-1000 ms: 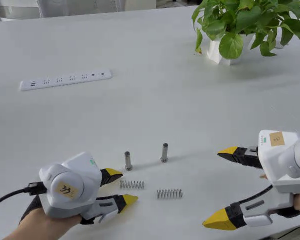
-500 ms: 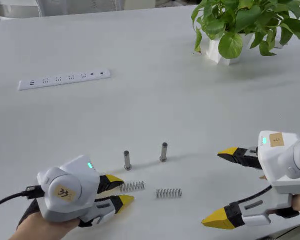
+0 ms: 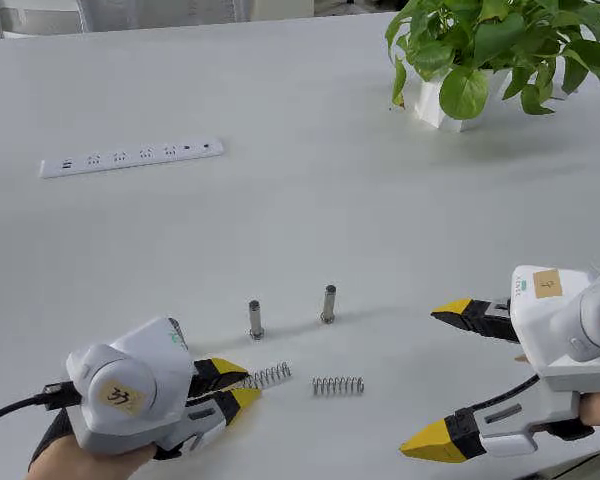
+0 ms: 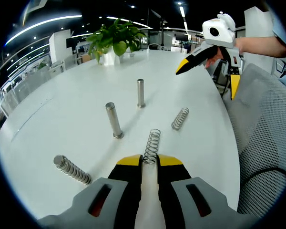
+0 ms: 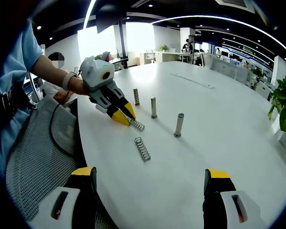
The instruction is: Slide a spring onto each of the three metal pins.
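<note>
Left gripper: low at the near left of the table, held from behind by a hand. Its jaws point right and away, toward the pins, and the yellow tips are closed on one end of a spring.
Gripped spring: pinched by its near end between the left tips, with the rest jutting forward toward the bare pins. Whether the free end touches the tabletop cannot be told.
Right gripper: at the near right edge, one jaw farther from the person and the other nearer. The jaws are spread wide with nothing between them, and the tips point left, well apart from the springs.
Loose spring: lying flat on the white table, just right of the gripped spring and on the near side of the bare pins.
Bare pins: left pin and right pin stand upright side by side, with no spring on either.
Third pin: at lower left in the left gripper view, apart from the bare pins, with coils wrapped around its shaft. In the right gripper view it stands upright just beyond the left gripper.
Left gripper view adds: the tip closure on the coil seen from behind, and the right gripper raised at upper right.
Right gripper view adds: a blue sleeve behind the left gripper, and a mesh chair seat beside the table edge.
Background: a power strip at far left and a potted plant at far right.
</note>
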The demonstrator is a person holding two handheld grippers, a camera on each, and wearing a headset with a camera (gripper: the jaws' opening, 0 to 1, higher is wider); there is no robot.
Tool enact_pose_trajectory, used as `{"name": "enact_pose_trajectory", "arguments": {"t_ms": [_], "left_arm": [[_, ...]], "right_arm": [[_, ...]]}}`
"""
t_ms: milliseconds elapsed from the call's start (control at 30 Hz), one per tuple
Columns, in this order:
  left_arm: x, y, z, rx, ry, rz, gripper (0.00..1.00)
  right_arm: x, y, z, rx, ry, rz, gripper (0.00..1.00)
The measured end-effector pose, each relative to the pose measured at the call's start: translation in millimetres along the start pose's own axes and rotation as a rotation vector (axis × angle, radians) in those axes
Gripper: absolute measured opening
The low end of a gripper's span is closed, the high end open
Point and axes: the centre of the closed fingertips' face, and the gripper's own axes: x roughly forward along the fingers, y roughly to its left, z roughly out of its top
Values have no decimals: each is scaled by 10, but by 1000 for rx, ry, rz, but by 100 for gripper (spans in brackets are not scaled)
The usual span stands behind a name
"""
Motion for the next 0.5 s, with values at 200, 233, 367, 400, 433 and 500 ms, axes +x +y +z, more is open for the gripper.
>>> {"name": "enact_pose_trajectory", "arguments": {"t_ms": [200,233,367,400,433,500], "left_arm": [[-4,-9,0,-7,-10,4,8],[-5,-12,0,-10,-12,3,8],[-7,-36,2,-41,-26,-10,8],[-8,-37,-1,-55,-28,-10,7],[-8,-43,0,-71,-30,-15,7],[-10,-45,0,-74,-31,-14,7]], "right_arm": [[20,25,-5,-1,1,7,93],[24,29,-4,-1,0,8,93],[42,51,-7,5,-2,14,92],[48,58,-6,7,-3,17,92],[54,65,-6,9,-3,19,92],[61,69,-1,10,-6,21,92]]}}
